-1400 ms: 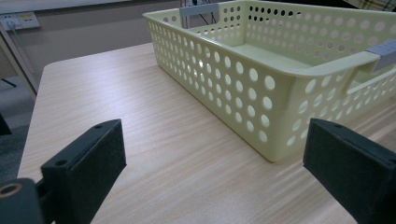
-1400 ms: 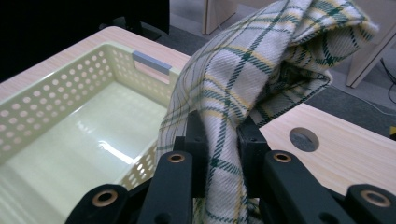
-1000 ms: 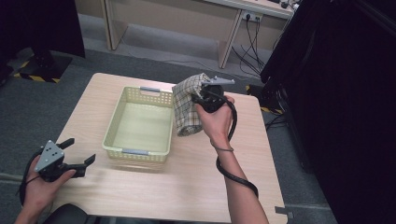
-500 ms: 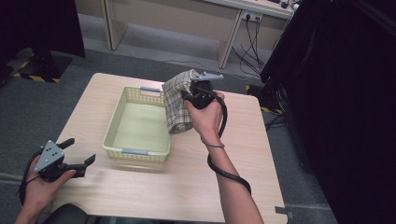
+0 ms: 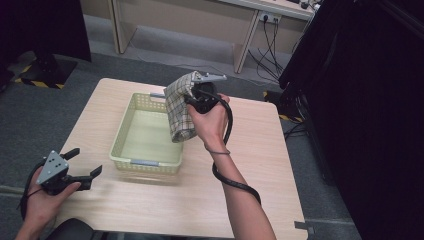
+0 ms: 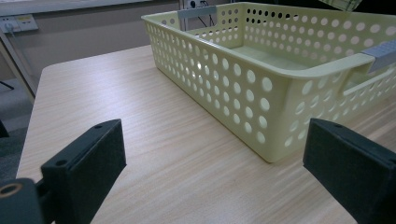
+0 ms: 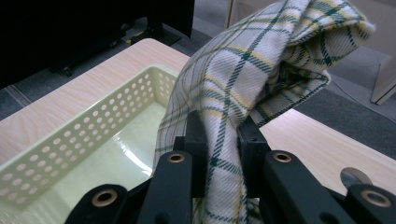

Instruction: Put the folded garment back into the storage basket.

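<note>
Stretching under everything is a pale wood-grain table (image 5: 240, 200), standing on grey carpet with a far desk and trailing cables beyond it and a dark curtain hanging along the right side. Sitting left of the table's middle is a yellow-green perforated basket (image 5: 146, 164), its grey handles at the near and far ends; in the left gripper view its near corner (image 6: 275, 116) is lying just ahead of the jaws. The right gripper (image 5: 192, 102) is clenching a checked cloth (image 5: 179, 112), jaws pinched tight on a fold of it (image 7: 224, 154), and the cloth is hanging in the air over the basket's right wall, its lower end dangling above the rim. The left gripper (image 5: 82, 167) is resting at the near left corner of the table, jaws spread wide with nothing between them, well apart from the basket. A black cable is winding round the person's right forearm (image 5: 237, 197).
</note>
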`<action>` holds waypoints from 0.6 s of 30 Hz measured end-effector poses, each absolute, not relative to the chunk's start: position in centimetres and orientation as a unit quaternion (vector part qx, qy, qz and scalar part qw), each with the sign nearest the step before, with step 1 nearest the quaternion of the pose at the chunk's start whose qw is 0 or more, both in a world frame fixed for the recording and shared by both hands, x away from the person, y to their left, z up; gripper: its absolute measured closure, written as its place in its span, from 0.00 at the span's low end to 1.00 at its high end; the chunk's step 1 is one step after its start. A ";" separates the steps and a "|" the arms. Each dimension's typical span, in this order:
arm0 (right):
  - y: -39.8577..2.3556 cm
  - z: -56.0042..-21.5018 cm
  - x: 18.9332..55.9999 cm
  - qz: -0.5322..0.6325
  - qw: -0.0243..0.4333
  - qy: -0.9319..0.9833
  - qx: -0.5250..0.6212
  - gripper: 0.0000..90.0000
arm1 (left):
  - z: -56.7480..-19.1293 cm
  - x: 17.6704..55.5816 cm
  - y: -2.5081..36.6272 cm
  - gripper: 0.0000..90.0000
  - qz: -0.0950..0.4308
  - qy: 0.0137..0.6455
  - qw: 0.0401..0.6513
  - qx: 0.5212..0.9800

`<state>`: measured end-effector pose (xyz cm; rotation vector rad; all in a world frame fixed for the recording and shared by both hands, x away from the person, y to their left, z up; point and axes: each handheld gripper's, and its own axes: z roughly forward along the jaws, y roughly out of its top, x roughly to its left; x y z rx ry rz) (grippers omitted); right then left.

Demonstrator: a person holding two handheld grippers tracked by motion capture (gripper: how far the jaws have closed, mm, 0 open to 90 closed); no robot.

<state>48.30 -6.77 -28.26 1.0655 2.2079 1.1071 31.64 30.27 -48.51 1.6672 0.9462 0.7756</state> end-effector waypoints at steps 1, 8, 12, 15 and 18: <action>-6.6 -28.3 48.4 0.400 0.224 0.801 0.385 0.88 | -48.5 31.6 30.3 0.06 0.322 0.393 0.511 0.693; -5.4 -28.4 48.5 0.398 0.225 0.796 0.396 0.88 | -48.5 31.6 30.3 0.06 0.322 0.392 0.510 0.695; -4.7 -28.4 48.7 0.397 0.224 0.795 0.401 0.88 | -48.5 31.6 30.2 0.06 0.322 0.392 0.511 0.694; -4.2 -28.6 48.8 0.396 0.220 0.794 0.405 0.88 | -48.5 31.6 30.3 0.06 0.322 0.392 0.511 0.693; -3.7 -28.7 48.9 0.394 0.216 0.795 0.406 0.88 | -48.5 31.6 30.3 0.06 0.322 0.392 0.512 0.693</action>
